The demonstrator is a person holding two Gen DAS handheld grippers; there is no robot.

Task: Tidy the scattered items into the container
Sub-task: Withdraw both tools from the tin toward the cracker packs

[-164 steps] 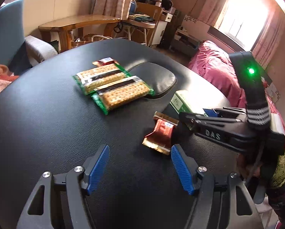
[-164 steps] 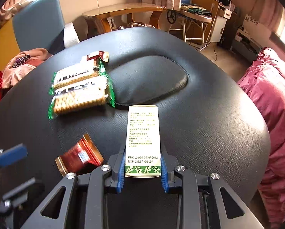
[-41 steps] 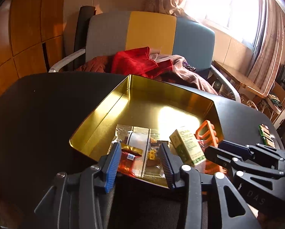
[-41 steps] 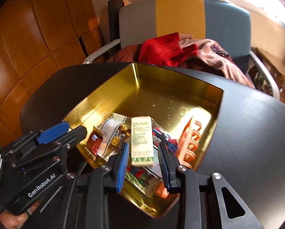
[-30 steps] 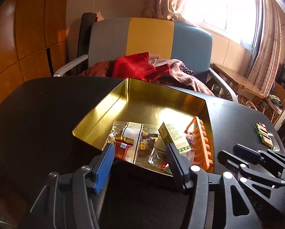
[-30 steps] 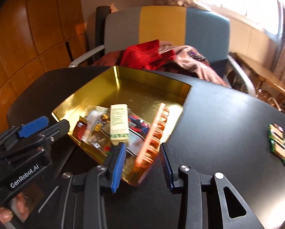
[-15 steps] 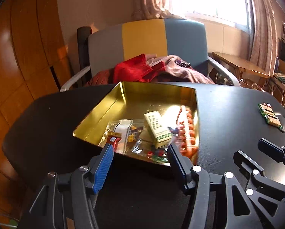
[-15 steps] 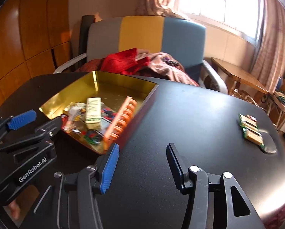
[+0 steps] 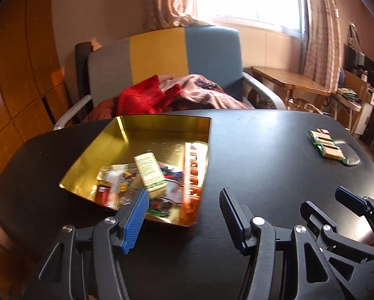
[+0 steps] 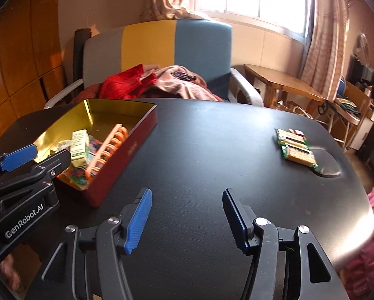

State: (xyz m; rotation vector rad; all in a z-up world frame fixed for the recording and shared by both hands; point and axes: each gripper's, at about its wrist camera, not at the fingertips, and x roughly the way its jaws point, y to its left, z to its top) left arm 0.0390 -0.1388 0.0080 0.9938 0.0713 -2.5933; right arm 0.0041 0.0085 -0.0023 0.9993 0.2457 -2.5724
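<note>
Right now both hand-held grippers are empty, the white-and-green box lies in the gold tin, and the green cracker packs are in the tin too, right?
Not quite. The green cracker packs are not in the gold tin; they lie on the black table, far to its right, as the right wrist view shows. The rest holds: the white-and-green box lies in the tin, and both the left hand-held gripper and the right hand-held gripper are empty.

white-green box [image 9: 150, 172] now lying in gold tin [image 9: 91, 155] — right gripper [image 10: 187, 221] jaws just opened, empty, drawn back

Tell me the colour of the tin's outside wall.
Dark red outside, shiny gold inside. The tin shows its outer wall best in the right wrist view.
</note>
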